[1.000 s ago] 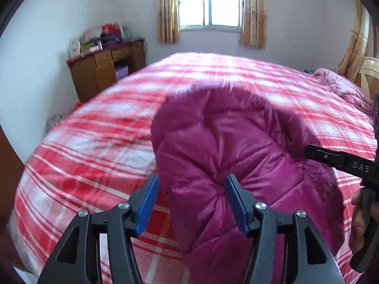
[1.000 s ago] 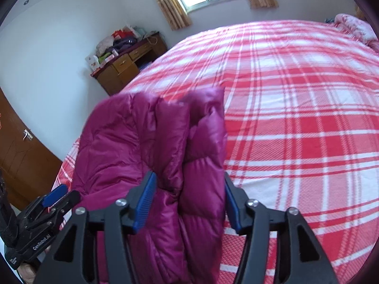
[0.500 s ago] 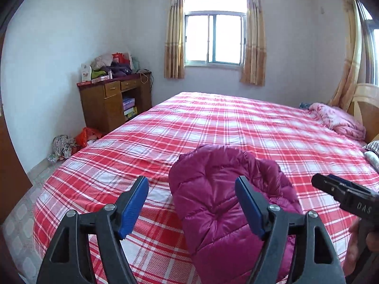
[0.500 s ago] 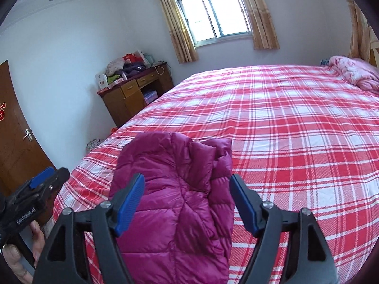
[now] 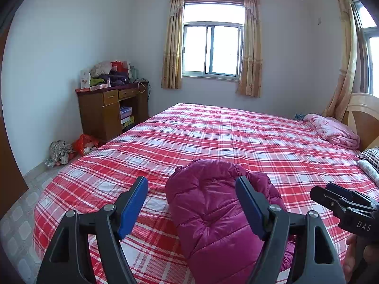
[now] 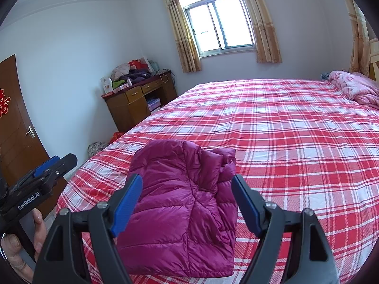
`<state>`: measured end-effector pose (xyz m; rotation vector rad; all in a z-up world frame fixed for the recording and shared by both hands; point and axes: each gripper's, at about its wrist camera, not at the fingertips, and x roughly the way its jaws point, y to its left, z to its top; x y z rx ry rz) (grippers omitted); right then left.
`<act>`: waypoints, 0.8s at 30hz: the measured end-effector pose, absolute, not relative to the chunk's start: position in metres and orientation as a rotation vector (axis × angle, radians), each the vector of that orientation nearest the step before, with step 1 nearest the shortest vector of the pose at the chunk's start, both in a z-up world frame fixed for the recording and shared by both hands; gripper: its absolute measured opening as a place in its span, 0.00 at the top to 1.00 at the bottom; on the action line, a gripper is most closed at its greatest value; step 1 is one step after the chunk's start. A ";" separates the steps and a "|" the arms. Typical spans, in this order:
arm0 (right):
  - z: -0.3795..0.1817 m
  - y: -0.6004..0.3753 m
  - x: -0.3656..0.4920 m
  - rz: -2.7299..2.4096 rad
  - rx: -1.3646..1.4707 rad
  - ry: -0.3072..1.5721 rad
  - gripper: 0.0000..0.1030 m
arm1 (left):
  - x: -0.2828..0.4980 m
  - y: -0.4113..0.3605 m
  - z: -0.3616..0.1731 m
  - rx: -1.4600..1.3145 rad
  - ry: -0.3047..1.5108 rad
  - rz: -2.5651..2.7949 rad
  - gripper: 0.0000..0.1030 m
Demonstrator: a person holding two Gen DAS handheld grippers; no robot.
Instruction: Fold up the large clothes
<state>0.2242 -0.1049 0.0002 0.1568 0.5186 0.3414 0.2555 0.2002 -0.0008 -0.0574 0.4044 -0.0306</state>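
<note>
Bedroom setting: a red-and-white plaid bed [image 5: 213, 130] carries the work, with a wooden desk [image 5: 111, 111] against the far wall beside the curtained window [image 5: 213, 49]. On the bed, close to its near edge and toward the corner nearest the door, I have the magenta down jacket [image 6: 180, 203] lying as a compact folded bundle, apart from the pink blanket [image 6: 353, 87] at the headboard end. My left gripper [image 5: 191, 203] and right gripper [image 6: 187, 201] both hang above the bundle with jaws spread wide; those jaws have just been opening, and neither pad touches the fabric, so I have hold of nothing. I judge the step in hand to be release and inspection of the finished fold. To do it well, I would withdraw both tools straight back and upward so that no pad snags the slippery quilted shell. Down fill tends to spring back, so I would check that the upper layer at the far edge stays flat. Where it lifts, I would press it down with closed jaws rather than regrasp.
</note>
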 end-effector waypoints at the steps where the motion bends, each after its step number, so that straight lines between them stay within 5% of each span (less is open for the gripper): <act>1: 0.000 -0.106 0.224 0.342 0.159 0.517 0.22 | 0.255 0.200 -0.001 -0.058 0.403 -0.031 0.25; 24: 0.001 -0.110 0.221 0.340 0.159 0.514 0.19 | 0.256 0.198 -0.004 -0.047 0.413 -0.027 0.25</act>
